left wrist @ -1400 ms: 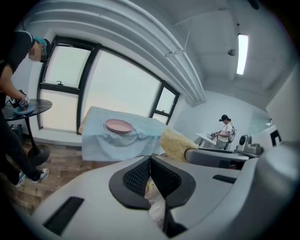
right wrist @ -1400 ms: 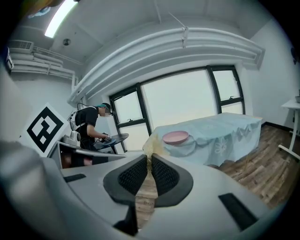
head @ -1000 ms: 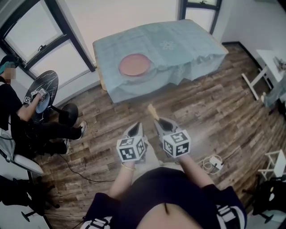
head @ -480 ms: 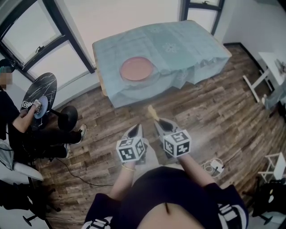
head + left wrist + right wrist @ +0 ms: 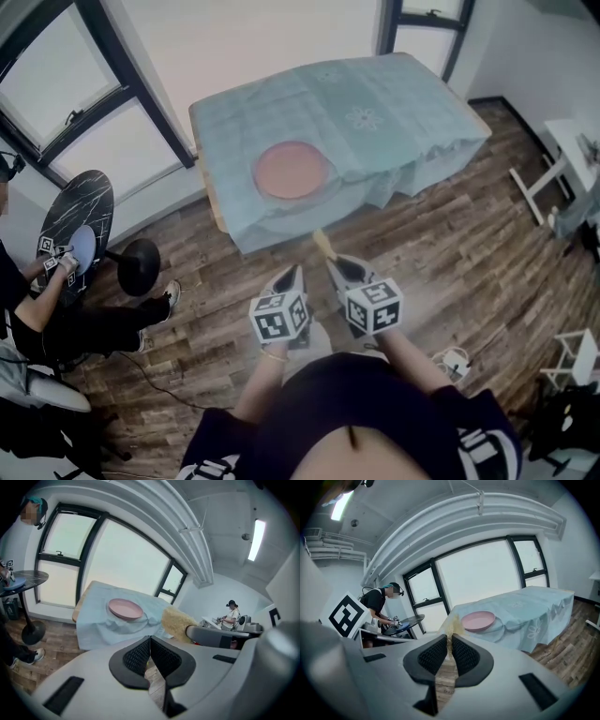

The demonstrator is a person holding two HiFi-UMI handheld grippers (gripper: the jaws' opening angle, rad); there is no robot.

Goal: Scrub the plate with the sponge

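Dusty pink on the round plate (image 5: 292,170), upper centre. Pale blue-green with faint white flower motifs on the draped tablecloth (image 5: 412,89). Straw yellow on the fibrous sponge (image 5: 322,243), mid-frame. Streaked brown on the wood-plank floor (image 5: 450,253). Black-and-white square markers on the grey cubes of the left gripper (image 5: 289,278) and right gripper (image 5: 337,265). Black with white veins on the round marble table (image 5: 89,197), left edge.

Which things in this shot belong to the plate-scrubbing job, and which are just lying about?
Part of the job:
- pink plate on the cloth-covered table
- yellow sponge, clamped in the right gripper
- left gripper, shut and empty

Just lying about:
- round black side table
- seated person
- white cable on the floor
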